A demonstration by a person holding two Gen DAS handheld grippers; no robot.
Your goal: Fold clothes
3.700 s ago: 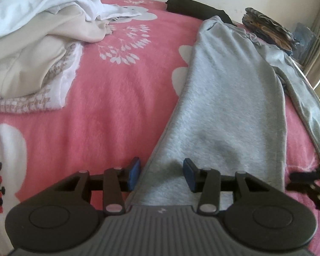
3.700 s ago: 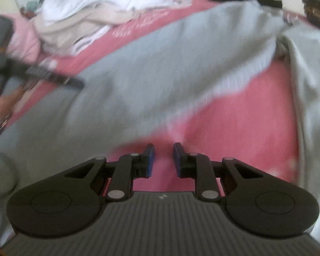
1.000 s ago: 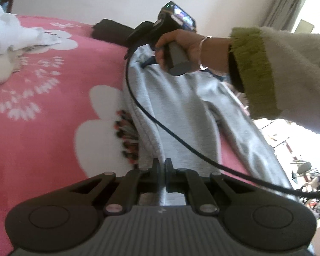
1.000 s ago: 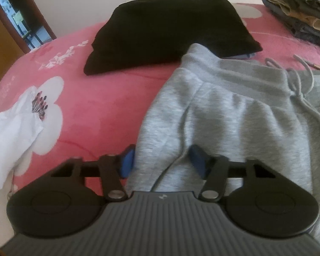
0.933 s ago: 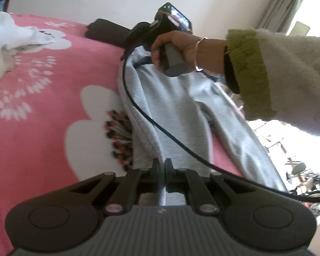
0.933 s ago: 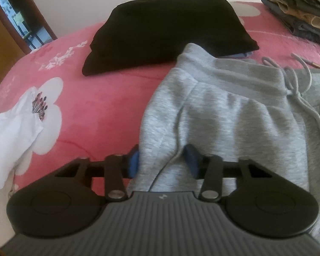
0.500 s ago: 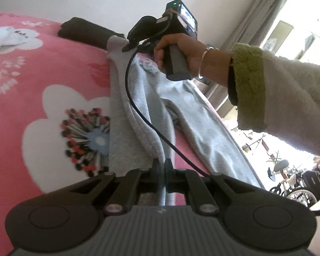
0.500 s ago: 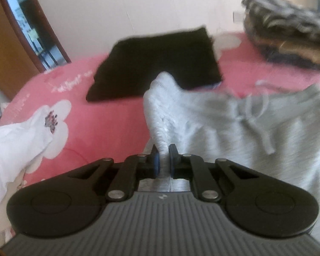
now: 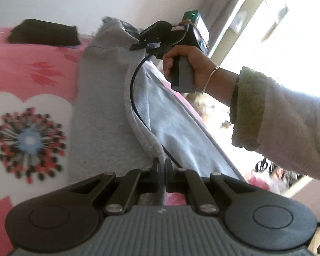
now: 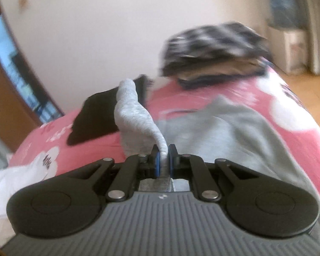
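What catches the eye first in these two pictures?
The grey sweatpants, pinched up off the pink flowered blanket by both tools: the left gripper and the right gripper are each shut on a fold. Behind them lie a folded black garment and a stack of folded clothes.

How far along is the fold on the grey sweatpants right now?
Done: a black garment and a mixed stack lie folded at the far end of the bed. In hand: the left gripper and right gripper each pinch an edge of the grey sweatpants, lifted off the pink bedspread. Left: the fold itself.
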